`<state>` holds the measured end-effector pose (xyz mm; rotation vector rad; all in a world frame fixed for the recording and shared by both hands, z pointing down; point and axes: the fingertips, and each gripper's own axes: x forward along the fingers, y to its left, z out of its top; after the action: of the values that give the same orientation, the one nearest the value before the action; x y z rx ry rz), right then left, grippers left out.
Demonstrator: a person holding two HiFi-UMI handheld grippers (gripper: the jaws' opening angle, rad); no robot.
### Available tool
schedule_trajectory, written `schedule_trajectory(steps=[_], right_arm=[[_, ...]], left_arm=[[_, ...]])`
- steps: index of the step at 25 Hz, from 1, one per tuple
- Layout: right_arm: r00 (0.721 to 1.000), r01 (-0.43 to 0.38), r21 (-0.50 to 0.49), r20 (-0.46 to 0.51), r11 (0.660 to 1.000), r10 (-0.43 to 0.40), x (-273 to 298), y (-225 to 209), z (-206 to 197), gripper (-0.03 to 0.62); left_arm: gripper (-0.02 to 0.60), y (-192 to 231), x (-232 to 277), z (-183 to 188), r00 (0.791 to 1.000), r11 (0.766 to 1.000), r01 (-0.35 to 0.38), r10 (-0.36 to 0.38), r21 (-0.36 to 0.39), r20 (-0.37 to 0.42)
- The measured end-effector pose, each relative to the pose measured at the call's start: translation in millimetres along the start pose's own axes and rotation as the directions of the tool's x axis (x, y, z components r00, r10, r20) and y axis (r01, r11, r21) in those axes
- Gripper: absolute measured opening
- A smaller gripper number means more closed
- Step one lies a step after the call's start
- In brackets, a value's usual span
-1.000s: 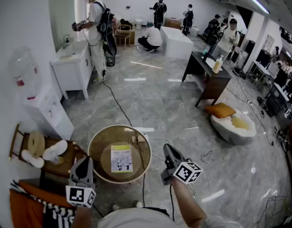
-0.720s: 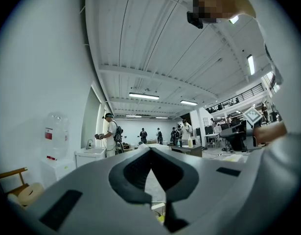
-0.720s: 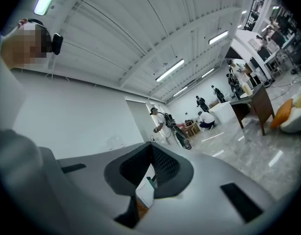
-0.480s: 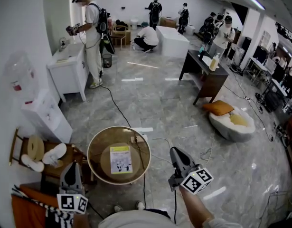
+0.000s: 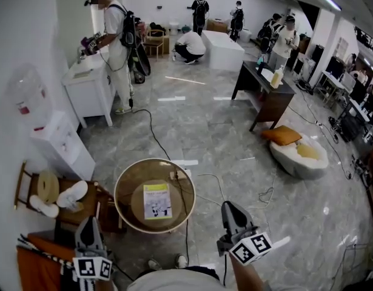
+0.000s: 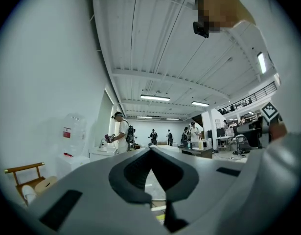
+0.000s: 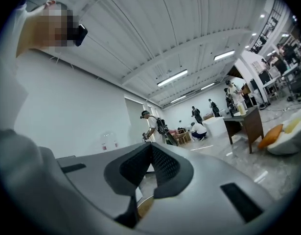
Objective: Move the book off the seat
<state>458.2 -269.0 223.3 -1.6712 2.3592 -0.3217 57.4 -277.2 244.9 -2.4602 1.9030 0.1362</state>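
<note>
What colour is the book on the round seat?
The book is yellow above, white with dark print below; best in head view.

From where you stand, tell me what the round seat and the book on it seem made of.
Seat: looks like a woven or wooden shell, matte brown, with a paler round cushion, probably fabric; too small to be sure. Book: paper, flat white cover with a yellow band.

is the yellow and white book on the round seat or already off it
On it: the yellow and white book lies flat, cover up, in the middle of the round brown seat.
</note>
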Motion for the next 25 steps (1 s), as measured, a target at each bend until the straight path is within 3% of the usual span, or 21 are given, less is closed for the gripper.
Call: schedule_trajectory(steps=[5, 13, 25], right_arm=[[1.000, -0.022, -0.114, 0.006, 0.993, 0.023, 18, 21, 5, 0.021], [0.999, -0.046, -0.144, -0.016, 0.989, 0.044, 28, 27, -3, 0.021], [0.999, 0.045, -0.254, 0.005, 0.966, -0.045, 36, -5, 16, 0.021]], left_arm=[[0.015, -1, 2, -5, 1.000, 1.000, -0.009, 0.009, -0.016, 0.003], [0.015, 1, -3, -5, 1.000, 1.000, -0.018, 0.019, -0.021, 0.019], [0.017, 10, -5, -3, 1.000, 0.999, -0.028, 0.029, -0.022, 0.009]])
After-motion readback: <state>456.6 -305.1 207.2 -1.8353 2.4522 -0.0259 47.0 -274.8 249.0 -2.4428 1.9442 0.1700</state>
